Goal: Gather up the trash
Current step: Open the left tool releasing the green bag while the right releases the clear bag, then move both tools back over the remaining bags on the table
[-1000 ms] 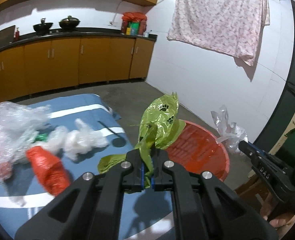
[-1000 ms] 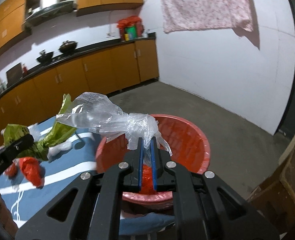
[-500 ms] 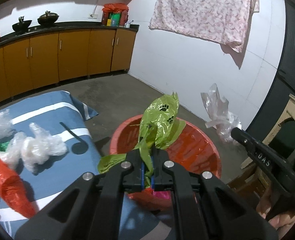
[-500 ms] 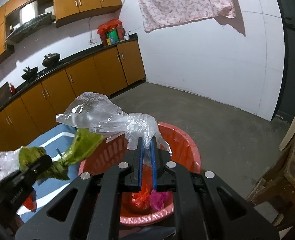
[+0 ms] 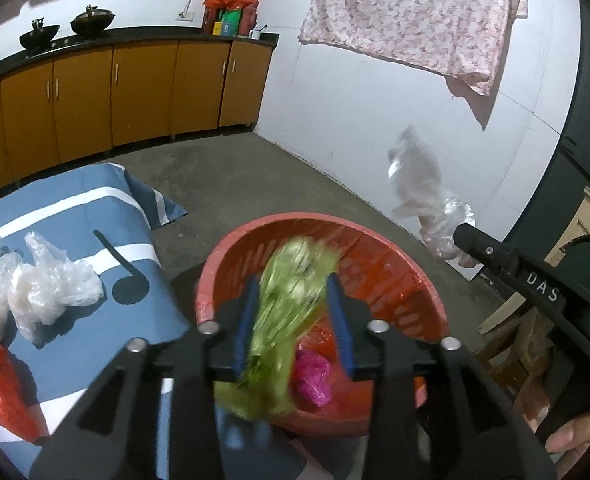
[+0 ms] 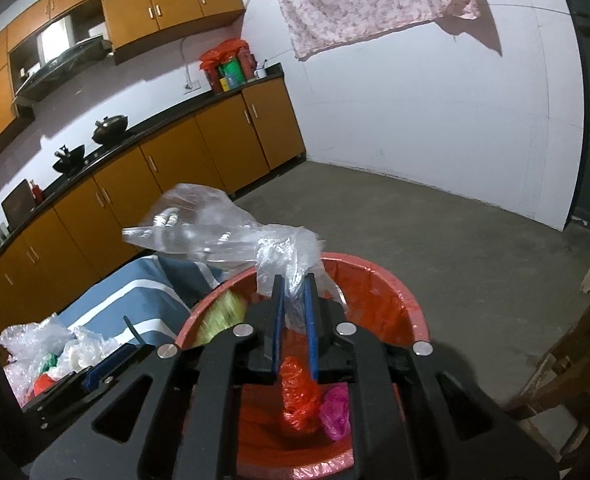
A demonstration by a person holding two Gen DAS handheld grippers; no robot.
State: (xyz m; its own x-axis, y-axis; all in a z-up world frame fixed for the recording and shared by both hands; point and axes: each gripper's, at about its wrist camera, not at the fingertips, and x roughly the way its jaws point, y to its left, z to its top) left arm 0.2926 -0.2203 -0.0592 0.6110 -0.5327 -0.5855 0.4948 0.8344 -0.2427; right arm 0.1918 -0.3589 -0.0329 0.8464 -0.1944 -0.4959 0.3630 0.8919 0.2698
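1. Claw on the left [image 5: 295, 320] stands with its blue pads spread wide; a blurred green plastic bag [image 5: 283, 320] sits between them, over the near rim of the red basket [image 5: 399, 256], and whether it touches either pad cannot be told.
2. The right claw [image 6: 293, 320] has its pads drawn close and pinches the twisted neck of a clear plastic bag [image 6: 215, 228], whose puffed body sticks up and to the left above the basket rim.
3. From the left wrist view the right claw's black finger comes in from the right edge, with the clear bag a pale blur at its tip beyond the far side of the basket.
4. Inside the basket lie a crumpled red bag [image 6: 299, 396] and, just beside it, a pink bag [image 6: 335, 412]; a blurred patch of the green bag shows at the inner left wall.
5. Left of the basket is a blue cloth [image 5: 95, 208] with white stripes and a black music note, spread over a surface.
6. On the cloth lie whitish crumpled bags [image 5: 51, 288], a clear bubble-like wrap at the far left, and an orange-red bag [image 5: 3, 388] at the near left corner.
7. Farther out are orange kitchen cabinets [image 5: 143, 88] under a dark tabletop carrying two black woks, and a pink floral sheet [image 5: 411, 16] hanging against the white wall.
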